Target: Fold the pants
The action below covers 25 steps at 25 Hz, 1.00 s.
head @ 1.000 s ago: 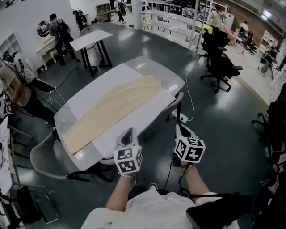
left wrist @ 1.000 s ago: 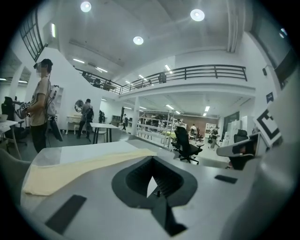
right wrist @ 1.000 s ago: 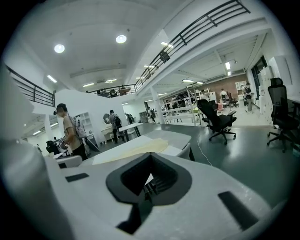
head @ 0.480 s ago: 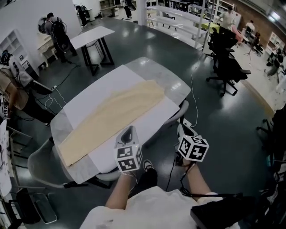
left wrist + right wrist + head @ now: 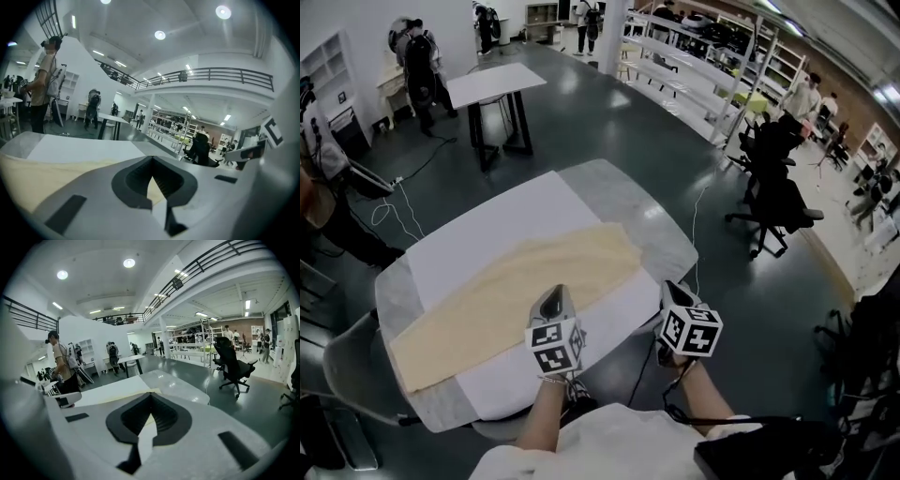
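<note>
Beige pants (image 5: 516, 300) lie flat and stretched out diagonally on a white sheet (image 5: 502, 220) that covers a grey table (image 5: 628, 192). My left gripper (image 5: 551, 293) hovers over the near side of the sheet, just at the pants' near edge; its jaws are shut and hold nothing. My right gripper (image 5: 673, 287) hangs beside the table's near right edge, also shut and empty. In the left gripper view the pants (image 5: 28, 178) spread out to the left below the closed jaws (image 5: 152, 158). The right gripper view shows the table's right end past the closed jaws (image 5: 151, 394).
A black office chair (image 5: 773, 202) stands on the floor to the right, and a grey chair (image 5: 347, 375) is tucked at the table's left end. A second table (image 5: 492, 84) and several people (image 5: 417, 52) are further back. Cables (image 5: 394, 211) trail on the floor at left.
Both grippers have moved forward toward the table. The left one, earlier short of the table's near edge, now hovers over the sheet by the pants. Both stay shut.
</note>
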{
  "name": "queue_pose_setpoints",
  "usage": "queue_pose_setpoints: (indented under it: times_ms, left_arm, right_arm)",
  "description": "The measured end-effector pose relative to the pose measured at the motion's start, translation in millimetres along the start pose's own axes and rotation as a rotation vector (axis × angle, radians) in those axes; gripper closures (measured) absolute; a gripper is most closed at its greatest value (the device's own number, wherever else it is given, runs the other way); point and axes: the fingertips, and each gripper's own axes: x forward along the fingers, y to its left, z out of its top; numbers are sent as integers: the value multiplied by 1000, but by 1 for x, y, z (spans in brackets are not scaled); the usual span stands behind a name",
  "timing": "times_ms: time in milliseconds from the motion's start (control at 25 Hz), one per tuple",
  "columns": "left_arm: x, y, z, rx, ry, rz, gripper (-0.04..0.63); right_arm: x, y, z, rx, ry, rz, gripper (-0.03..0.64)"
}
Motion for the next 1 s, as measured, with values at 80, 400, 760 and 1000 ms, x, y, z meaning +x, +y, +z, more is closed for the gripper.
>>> queue_pose_setpoints:
  times_ms: [80,400,760,1000]
  left_arm:
    - [21,9,0,-14,10,15,594]
    - [67,6,3,6,81,79,594]
    - [127,-4,3,-19,112,271,594]
    - [159,-4,-3,-26,96,330,594]
  right_arm:
    - [23,-2,6,-15,10,2,624]
    - [93,-28,24,4,90,33,624]
    - [192,-57,40,-5,188,196,624]
    - [228,-70,34,-15,214,272,624]
